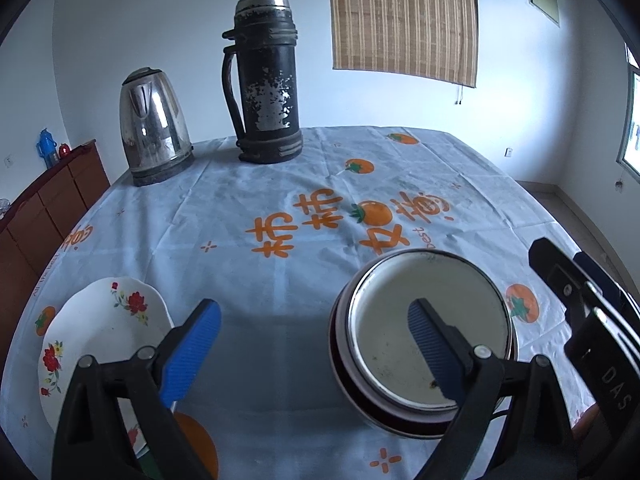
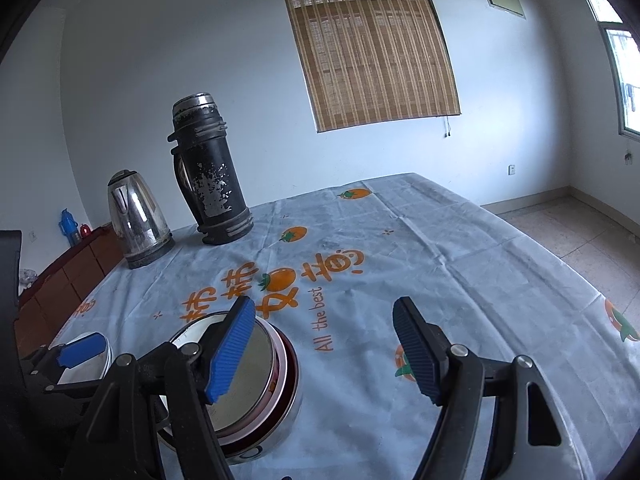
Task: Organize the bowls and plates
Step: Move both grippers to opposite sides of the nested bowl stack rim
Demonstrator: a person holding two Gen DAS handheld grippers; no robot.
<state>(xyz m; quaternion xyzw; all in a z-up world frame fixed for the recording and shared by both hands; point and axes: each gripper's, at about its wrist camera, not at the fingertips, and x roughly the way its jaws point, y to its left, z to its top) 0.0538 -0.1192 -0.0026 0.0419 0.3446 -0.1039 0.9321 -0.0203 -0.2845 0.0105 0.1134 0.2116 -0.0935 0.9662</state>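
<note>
Bowls [image 1: 424, 344] sit stacked near the counter's [image 1: 280, 208] front edge, the flowered plate [image 1: 100, 336] toward its front-left corner; left tool [image 1: 316, 344] and right tool [image 2: 324, 348] both hover spread apart, empty.

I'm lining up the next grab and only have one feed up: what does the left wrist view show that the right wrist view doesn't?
Only the left wrist view shows the flowered white plate's painted face and the inside of the stacked bowls. Only the right wrist view shows the bowls' banded outer wall and the tiled floor. Both show the kettle, the black thermos, the printed tablecloth, the bamboo blind, and both open grippers: left, right.
</note>
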